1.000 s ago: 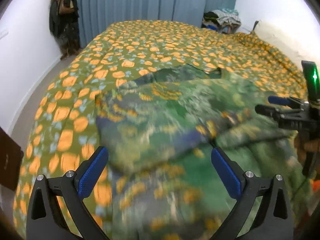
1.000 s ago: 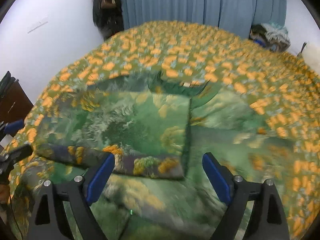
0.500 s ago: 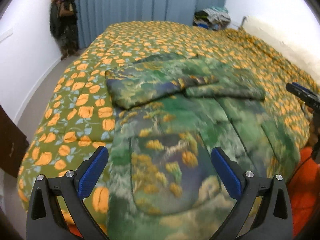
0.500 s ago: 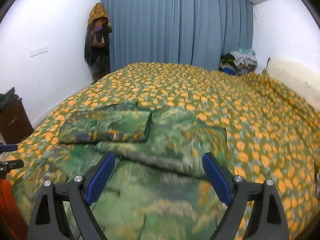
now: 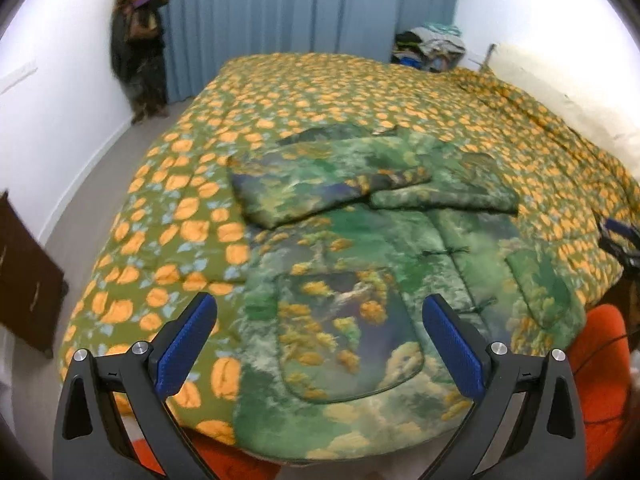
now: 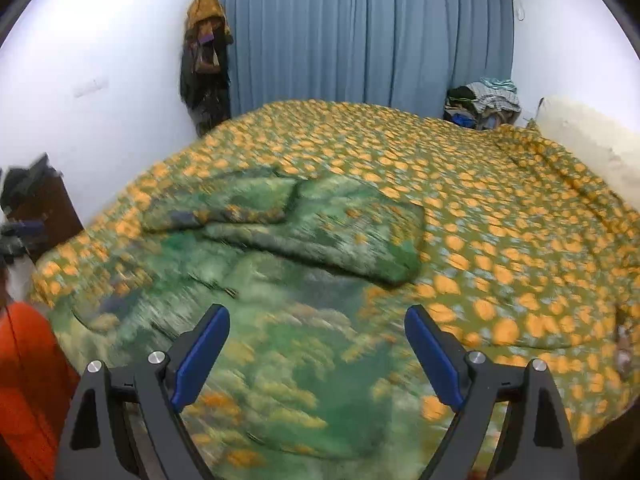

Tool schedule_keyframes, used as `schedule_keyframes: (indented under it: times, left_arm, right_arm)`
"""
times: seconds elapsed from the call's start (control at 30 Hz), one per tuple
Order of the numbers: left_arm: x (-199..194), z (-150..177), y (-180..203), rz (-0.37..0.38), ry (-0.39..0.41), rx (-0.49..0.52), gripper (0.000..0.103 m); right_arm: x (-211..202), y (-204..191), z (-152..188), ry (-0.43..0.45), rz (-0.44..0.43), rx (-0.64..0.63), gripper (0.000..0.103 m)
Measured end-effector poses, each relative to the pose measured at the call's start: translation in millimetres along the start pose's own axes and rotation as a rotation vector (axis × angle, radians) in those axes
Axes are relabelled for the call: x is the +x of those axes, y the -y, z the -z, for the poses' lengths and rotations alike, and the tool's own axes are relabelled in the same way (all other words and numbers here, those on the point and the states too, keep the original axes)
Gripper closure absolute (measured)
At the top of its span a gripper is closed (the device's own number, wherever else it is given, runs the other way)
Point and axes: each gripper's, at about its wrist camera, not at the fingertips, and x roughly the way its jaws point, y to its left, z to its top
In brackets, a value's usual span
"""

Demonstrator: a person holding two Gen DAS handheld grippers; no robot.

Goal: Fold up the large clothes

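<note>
Both sleeves are folded across the chest of the green padded jacket (image 5: 360, 248), which lies mid-frame on the bed (image 5: 304, 92), probably to narrow it. Left gripper (image 5: 320, 344) and right gripper (image 6: 316, 356) hover at lower frame, fingers spread wide, holding nothing.

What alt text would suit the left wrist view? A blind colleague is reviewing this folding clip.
A green landscape-print padded jacket lies on a bed with an orange-flowered quilt, both sleeves folded across its chest. The open left gripper hovers over the jacket's near hem, holding nothing. Blue curtains hang behind the bed.
</note>
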Motion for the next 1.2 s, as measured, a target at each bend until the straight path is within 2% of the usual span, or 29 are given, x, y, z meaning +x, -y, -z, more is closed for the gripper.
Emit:
schedule_keyframes:
  times: [0.17,0.27,0.33,0.47,0.5,0.57,0.63,0.7,0.83,0.93,0.97,1.0,1.07,1.1,1.13,1.17,1.2]
  left_arm:
    - [4,15,-25,-0.006,-0.055,-0.082,0.001]
    - [8,22,-39,0.008,-0.079,-0.114,0.001]
    - [17,27,-49,0.033,-0.107,-0.14,0.001]
    - [45,43,-58,0.053,-0.182,-0.166,0.001]
    - [52,47,-58,0.066,-0.199,-0.167,0.001]
    - [67,57,-57,0.112,-0.24,-0.173,0.001]
    - [76,65,-54,0.145,-0.262,-0.168,0.001]
    - [83,70,-51,0.162,-0.28,-0.147,0.001]
    - [99,81,-48,0.149,-0.342,-0.121,0.001]
    - [96,85,-51,0.196,-0.344,-0.143,0.002]
    - [95,86,-52,0.216,-0.353,-0.157,0.008]
    - [94,87,-53,0.235,-0.367,-0.176,0.028]
    - [93,89,-56,0.242,-0.402,-0.202,0.047]
    - [90,88,-57,0.24,-0.407,-0.208,0.062]
    - [88,87,-57,0.244,-0.415,-0.218,0.071]
    - [84,84,-58,0.238,-0.418,-0.225,0.083]
    - [80,82,-59,0.24,-0.415,-0.227,0.088]
  right_arm:
    - [-9,34,23,-0.068,0.037,0.044,0.012]
    - [-15,66,33,-0.085,0.048,0.129,0.012]
    - [-11,92,43,-0.134,0.028,0.206,0.012]
    - [17,128,76,-0.335,-0.046,0.353,0.012]
    - [25,132,85,-0.378,-0.094,0.386,0.012]
    - [38,130,97,-0.422,-0.156,0.392,0.012]
    - [53,124,106,-0.454,-0.165,0.361,0.012]
    - [71,116,113,-0.48,-0.187,0.333,0.012]
    - [96,99,117,-0.512,-0.271,0.301,0.012]
    - [106,88,119,-0.571,-0.345,0.312,0.012]
    - [105,85,118,-0.575,-0.365,0.312,0.021]
    - [103,80,116,-0.577,-0.365,0.293,0.045]
    - [97,76,109,-0.577,-0.336,0.272,0.068]
    - [93,76,105,-0.569,-0.33,0.279,0.078]
    - [87,76,100,-0.557,-0.335,0.289,0.081]
    - [83,76,96,-0.547,-0.34,0.296,0.083]
    - [78,76,90,-0.534,-0.343,0.296,0.085]
